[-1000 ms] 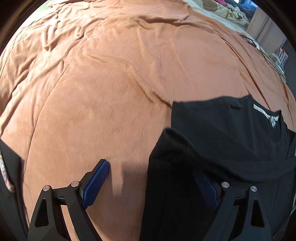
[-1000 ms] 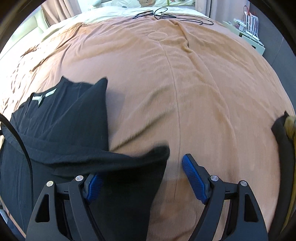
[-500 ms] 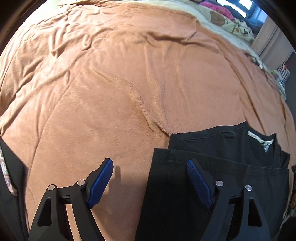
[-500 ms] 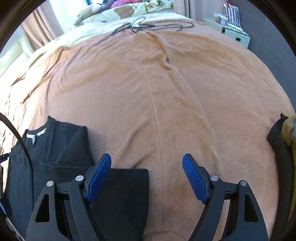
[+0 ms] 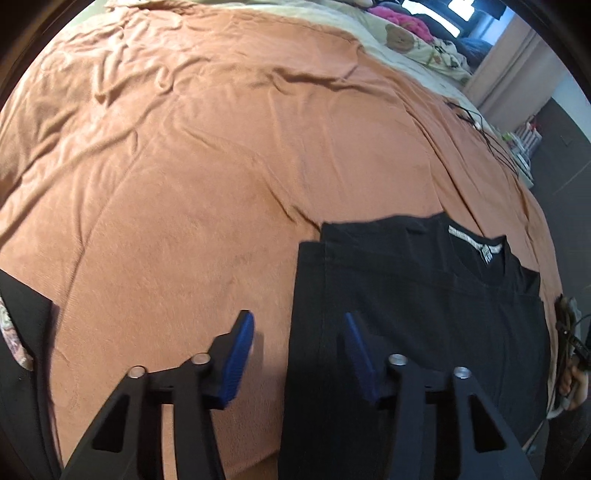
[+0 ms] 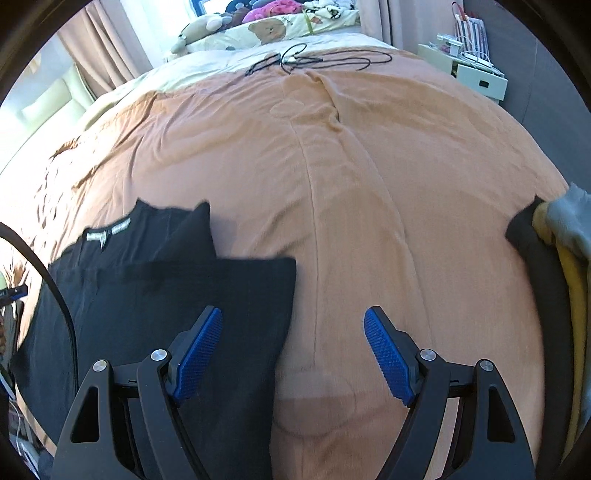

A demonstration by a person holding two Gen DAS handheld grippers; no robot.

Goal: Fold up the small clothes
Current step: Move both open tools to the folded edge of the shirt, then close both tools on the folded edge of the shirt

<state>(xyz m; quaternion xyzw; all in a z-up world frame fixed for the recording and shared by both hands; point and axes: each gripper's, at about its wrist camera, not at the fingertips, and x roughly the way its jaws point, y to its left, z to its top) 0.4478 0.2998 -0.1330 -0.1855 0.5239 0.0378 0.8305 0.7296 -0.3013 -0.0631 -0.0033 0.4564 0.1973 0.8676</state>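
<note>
A black cotton T-shirt (image 5: 424,314) lies partly folded on a bed covered by a wide orange-brown fleece blanket (image 5: 221,166). Its bottom half is folded up over the chest, leaving the neckline and a white woven neck label (image 5: 476,243) showing at the far end. One sleeve is folded inward as a dark triangle (image 6: 192,232).

The left tool (image 5: 299,354), with black arms and blue ribbed pads, hovers above the shirt's left edge. Its jaws are closing, with nothing pinched between them; the edge of the cloth lies below the gap.

The right tool (image 6: 291,350) hovers over the shirt's right edge, jaws spread wide and empty, one pad over the black cloth and the other over bare blanket.

At the head of the bed sit a cream bear-print pillow (image 6: 269,29) and a tangle of black cables (image 6: 314,59). A small pile of grey, yellow and black clothes (image 6: 554,258) rests at the blanket's right edge.
</note>
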